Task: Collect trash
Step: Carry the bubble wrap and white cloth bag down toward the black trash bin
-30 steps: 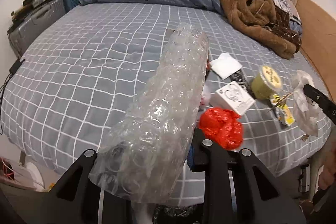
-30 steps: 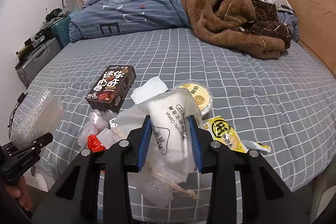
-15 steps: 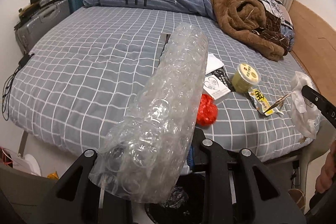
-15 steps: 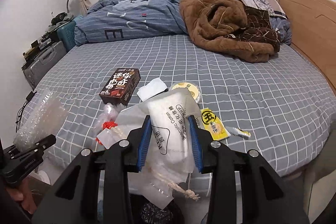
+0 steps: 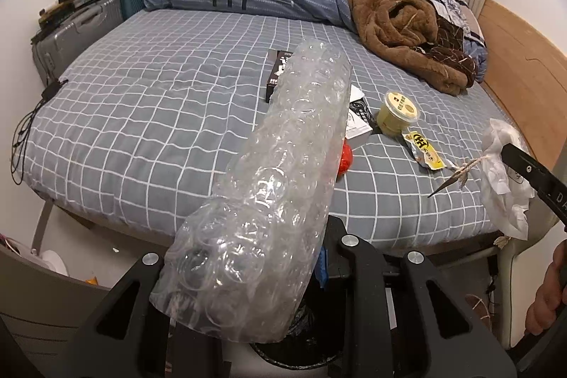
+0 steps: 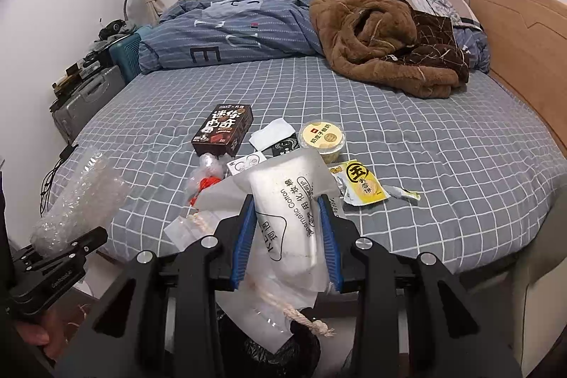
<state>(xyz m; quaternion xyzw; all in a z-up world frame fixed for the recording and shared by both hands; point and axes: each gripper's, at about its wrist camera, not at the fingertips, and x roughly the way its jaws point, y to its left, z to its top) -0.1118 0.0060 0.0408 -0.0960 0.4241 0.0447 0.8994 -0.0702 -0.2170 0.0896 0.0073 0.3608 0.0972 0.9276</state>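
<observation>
Claws pulled back; pouch (image 6: 287, 218) reads "Cosmetic Cotton".

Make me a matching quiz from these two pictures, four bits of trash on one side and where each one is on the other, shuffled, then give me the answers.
Column one:
1. bubble wrap roll
2. cosmetic cotton bag
3. dark snack box
4. yellow wrapper

Column two:
A. lying flat on the bed, just in front of the yellow cup
B. clamped in the right claw
C. lying on the bed, left of the white tissue
D. clamped in the left claw

Pairs: 1-D, 2-B, 3-C, 4-A
</observation>
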